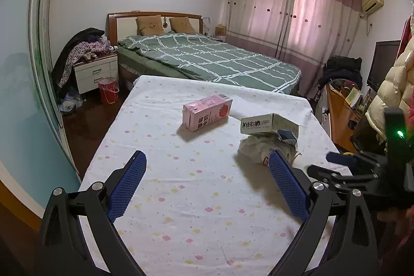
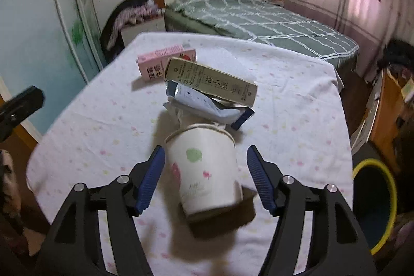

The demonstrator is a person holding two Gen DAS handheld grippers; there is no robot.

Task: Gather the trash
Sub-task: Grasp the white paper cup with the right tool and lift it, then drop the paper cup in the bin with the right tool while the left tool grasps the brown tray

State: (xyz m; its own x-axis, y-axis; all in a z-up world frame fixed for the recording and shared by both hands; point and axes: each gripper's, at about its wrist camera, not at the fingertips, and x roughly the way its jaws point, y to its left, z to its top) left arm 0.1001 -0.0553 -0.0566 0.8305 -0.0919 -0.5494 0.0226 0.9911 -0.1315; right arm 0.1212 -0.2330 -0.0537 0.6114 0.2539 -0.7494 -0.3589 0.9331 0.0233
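Note:
A white paper cup [image 2: 207, 167] lies on its side on the flowered tablecloth [image 2: 297, 120], between the open fingers of my right gripper [image 2: 205, 162], which do not touch it. Beyond it lie a crumpled foil wrapper [image 2: 207, 105], a beige tea box [image 2: 211, 80] and a pink milk carton [image 2: 165, 62]. In the left wrist view the pink carton [image 1: 207, 111] lies mid-table, the beige box [image 1: 269, 124] and crumpled trash [image 1: 258, 146] to its right. My left gripper [image 1: 207, 167] is open and empty above the table. My right gripper [image 1: 336, 164] shows at the right edge.
A dark bin with a yellow-green rim [image 2: 375, 203] stands on the floor right of the table. A bed [image 1: 207, 56] lies behind the table, a nightstand [image 1: 95, 71] and red bucket [image 1: 108, 89] at the left. A wooden cabinet [image 1: 341, 115] stands at right.

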